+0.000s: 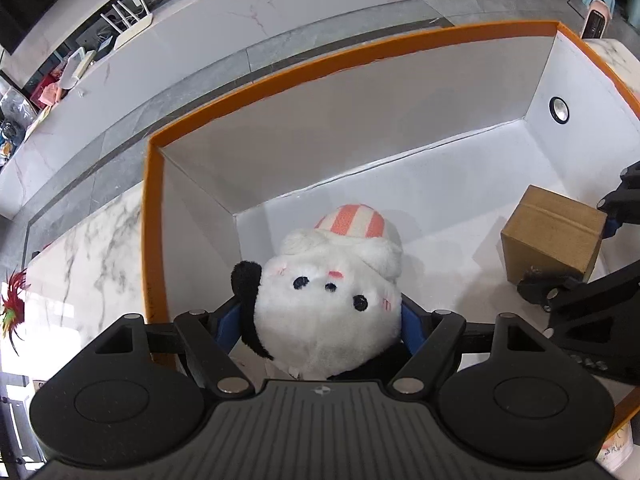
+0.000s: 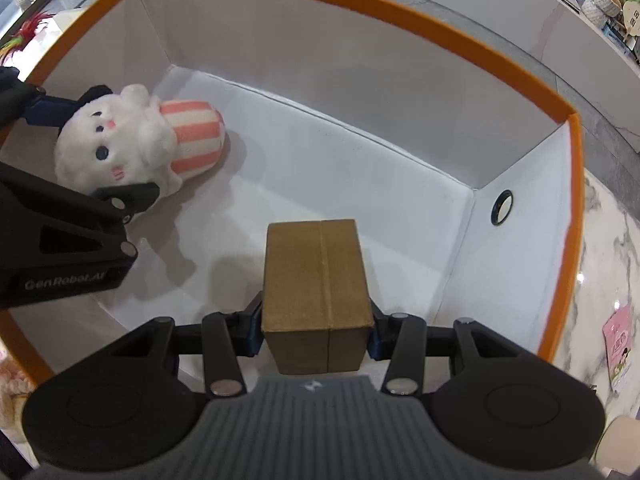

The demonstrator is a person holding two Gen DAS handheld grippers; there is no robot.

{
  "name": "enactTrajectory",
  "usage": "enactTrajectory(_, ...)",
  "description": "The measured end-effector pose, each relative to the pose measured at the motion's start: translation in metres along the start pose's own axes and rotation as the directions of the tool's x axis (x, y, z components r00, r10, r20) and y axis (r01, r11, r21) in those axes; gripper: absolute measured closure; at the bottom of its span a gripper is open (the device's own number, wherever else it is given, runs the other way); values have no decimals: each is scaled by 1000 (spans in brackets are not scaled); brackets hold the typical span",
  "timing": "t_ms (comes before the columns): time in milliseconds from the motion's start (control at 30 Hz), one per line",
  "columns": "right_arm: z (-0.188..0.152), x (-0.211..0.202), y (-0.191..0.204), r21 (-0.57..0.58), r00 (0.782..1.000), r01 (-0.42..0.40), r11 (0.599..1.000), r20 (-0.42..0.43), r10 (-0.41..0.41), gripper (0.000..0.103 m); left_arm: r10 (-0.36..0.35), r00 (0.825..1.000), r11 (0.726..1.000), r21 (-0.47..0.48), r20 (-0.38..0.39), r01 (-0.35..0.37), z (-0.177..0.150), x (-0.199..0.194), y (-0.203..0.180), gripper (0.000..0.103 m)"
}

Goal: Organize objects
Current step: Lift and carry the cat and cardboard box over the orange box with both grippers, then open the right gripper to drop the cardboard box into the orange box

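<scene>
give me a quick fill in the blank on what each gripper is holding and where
1. The left gripper is closed on the ____ toy.
2. The right gripper is clamped on a brown ____ box.
3. Both items are inside a white bin with an ____ rim.
4. The toy wears a cap striped pink and ____.

Missing words: plush; cardboard; orange; white

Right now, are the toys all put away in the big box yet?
Almost. The plush toy and the cardboard box are both down inside the orange-rimmed bin. The left gripper grips the plush; the right gripper grips the cardboard box. Left to do: let go of both.
</scene>
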State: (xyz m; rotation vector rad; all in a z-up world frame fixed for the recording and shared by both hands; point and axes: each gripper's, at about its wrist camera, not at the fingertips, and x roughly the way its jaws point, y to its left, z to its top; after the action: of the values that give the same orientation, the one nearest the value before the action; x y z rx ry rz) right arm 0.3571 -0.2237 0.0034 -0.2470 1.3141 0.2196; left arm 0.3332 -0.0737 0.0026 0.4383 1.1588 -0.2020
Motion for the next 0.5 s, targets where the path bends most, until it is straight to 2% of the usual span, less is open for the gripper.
enactTrajectory(267, -3, 4, 4, 11, 999, 4, 1000, -39, -4, 55, 3, 1000, 1000, 8, -7, -3, 5, 6, 2, 11)
enactTrajectory(367, -3, 0, 9, 21, 1000, 7, 1000, -24, -7, 54, 15, 1000, 1000, 18, -11, -15, 5, 7, 0, 10)
enactTrajectory(400, -5, -2, 6, 24, 1000, 10, 1000, -19, -10, 48, 19, 1000, 1000, 21, -15, -19, 6, 8, -1, 9)
enactTrajectory(433, -6, -4, 5, 26, 1000, 11, 1000, -14, -11, 38, 22, 1000, 1000, 22, -18, -22, 6, 8, -2, 9)
enactTrajectory(500, -7, -7, 5, 28, 1000, 10, 1000, -1, -10, 32, 23, 999, 999, 22, -22, -23, 5, 7, -2, 9)
